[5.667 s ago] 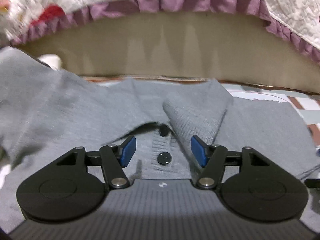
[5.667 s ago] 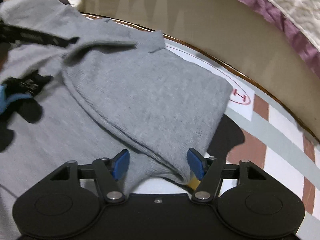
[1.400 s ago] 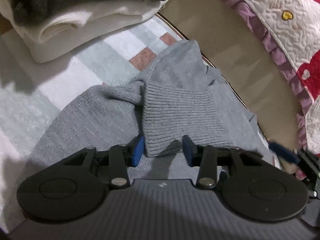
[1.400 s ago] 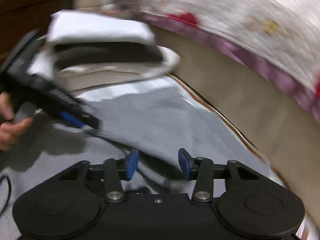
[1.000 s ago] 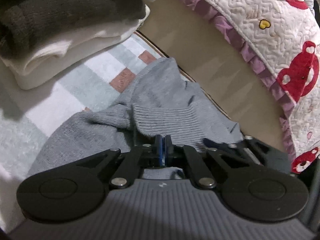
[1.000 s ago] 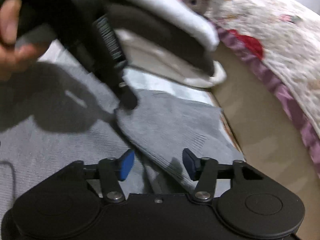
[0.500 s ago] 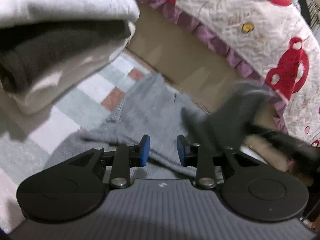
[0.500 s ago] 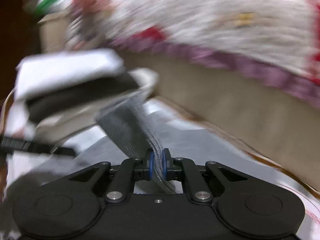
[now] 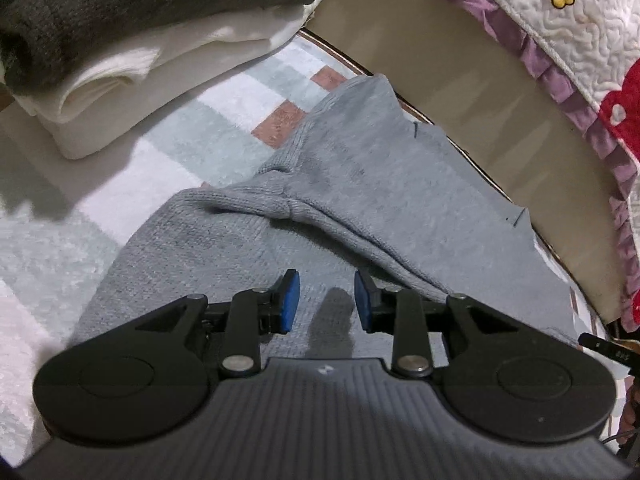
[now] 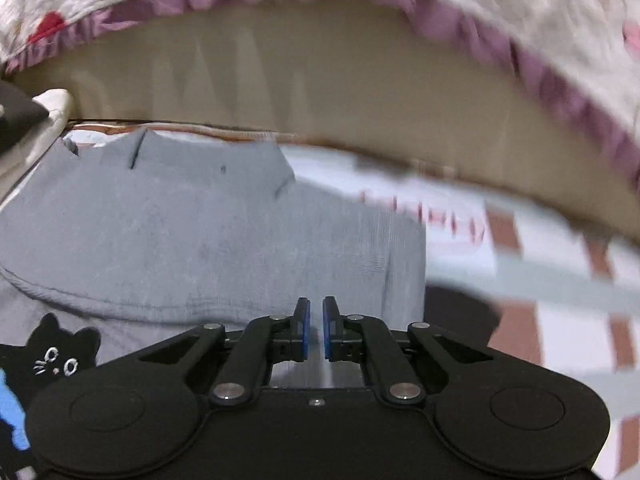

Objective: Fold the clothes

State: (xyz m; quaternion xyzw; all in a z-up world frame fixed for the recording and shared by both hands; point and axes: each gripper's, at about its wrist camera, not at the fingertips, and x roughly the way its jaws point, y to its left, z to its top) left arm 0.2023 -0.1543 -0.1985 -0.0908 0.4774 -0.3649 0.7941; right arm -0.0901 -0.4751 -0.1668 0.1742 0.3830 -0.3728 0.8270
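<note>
No container is being shown in either view; the clothes are being carried by a checked rug (image 9: 224, 128) of white, pale green and brick-red squares, laid against the beige side of a bed (image 9: 500, 92).

A grey knitted garment (image 9: 360, 184) is being seen lying on that rug, close to its bound edge beside the bed. In the left wrist view its length is being seen to run from the lower left toward the upper right, along the rug's edge, with a folded-over part lying across the top and ending in a point toward the far end. In the right wrist view the garment (image 10: 200, 232) is being shown as a flat grey panel with a straight right-hand edge and a curved seam crossing its near part. Its knit is being shown as fine and ribbed, plain mid-grey, slightly rumpled at the fold.

A stack of folded clothes (image 9: 132, 44), dark grey over white, is being kept on the rug to the garment's left.

The left gripper (image 9: 326, 300) is being held just over the grey knit with its blue pads spread apart and nothing between them. The right gripper (image 10: 316, 328) is being held with its pads pressed nearly together; a pale strip is being glimpsed in the narrow gap, but whether cloth is being pinched cannot be told.

A quilted bedspread (image 9: 568, 20) with a purple frill is being seen hanging over the bed.
</note>
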